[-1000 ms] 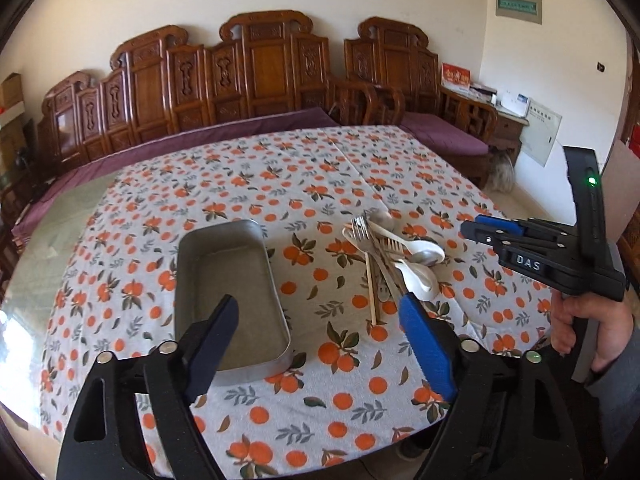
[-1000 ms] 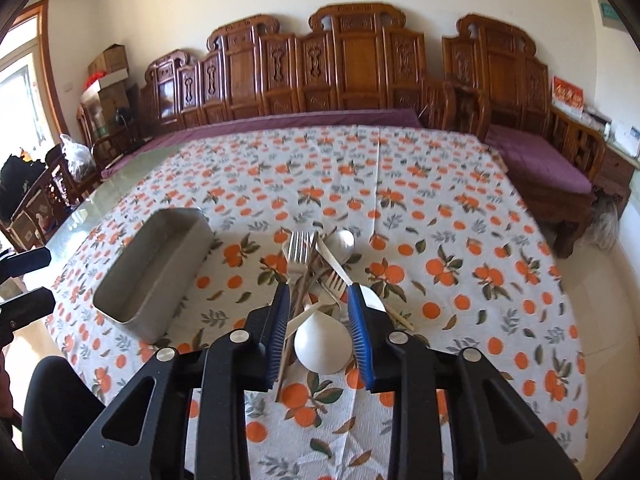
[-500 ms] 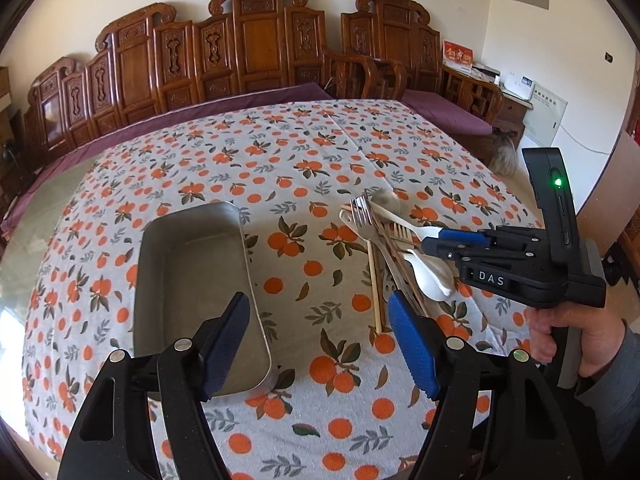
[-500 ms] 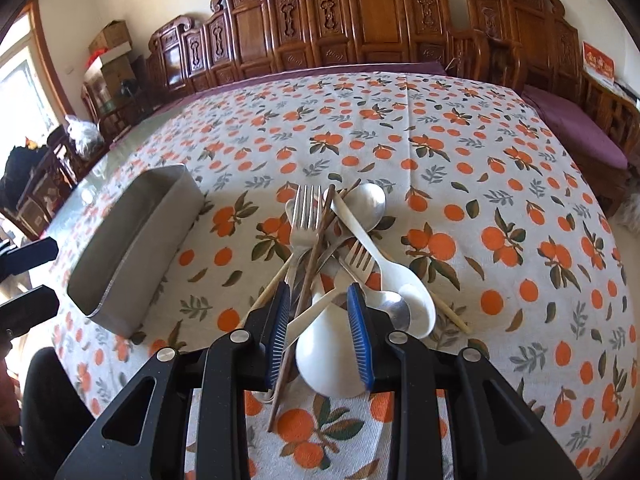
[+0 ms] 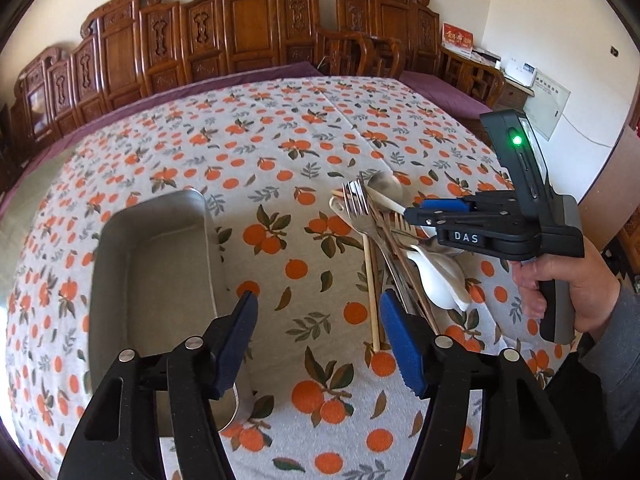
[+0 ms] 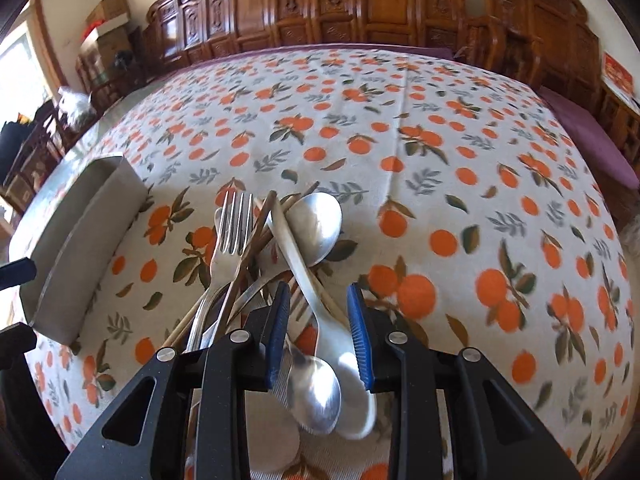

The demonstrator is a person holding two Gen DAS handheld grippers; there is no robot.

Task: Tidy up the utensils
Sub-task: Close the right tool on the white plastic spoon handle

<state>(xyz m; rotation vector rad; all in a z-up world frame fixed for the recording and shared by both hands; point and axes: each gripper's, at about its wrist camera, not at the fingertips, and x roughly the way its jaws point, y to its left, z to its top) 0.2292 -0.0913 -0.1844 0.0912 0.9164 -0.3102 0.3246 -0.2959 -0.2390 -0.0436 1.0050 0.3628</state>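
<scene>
A pile of utensils (image 5: 384,240) lies on the tablecloth: forks (image 6: 234,224), a large metal spoon (image 6: 320,228), a white spoon (image 6: 304,272), brown chopsticks (image 6: 256,240) and a small metal spoon (image 6: 316,388). An empty metal tray (image 5: 160,272) sits left of the pile. My right gripper (image 6: 318,304) hovers low over the pile, its narrow jaws on either side of the white spoon's handle without pressing on it. It also shows from the side as the right gripper (image 5: 414,210). My left gripper (image 5: 318,312) hangs between tray and pile, jaws closing, with nothing between them.
An orange-patterned tablecloth (image 5: 304,152) covers the table. Carved wooden chairs (image 5: 248,32) line the far side. A hand and grey sleeve (image 5: 568,288) hold the right gripper at the right. The tray wall (image 6: 80,240) stands left of the pile.
Both grippers have come down and forward toward the table. The left jaws have narrowed. The right gripper has gone from short of the pile to over the spoons.
</scene>
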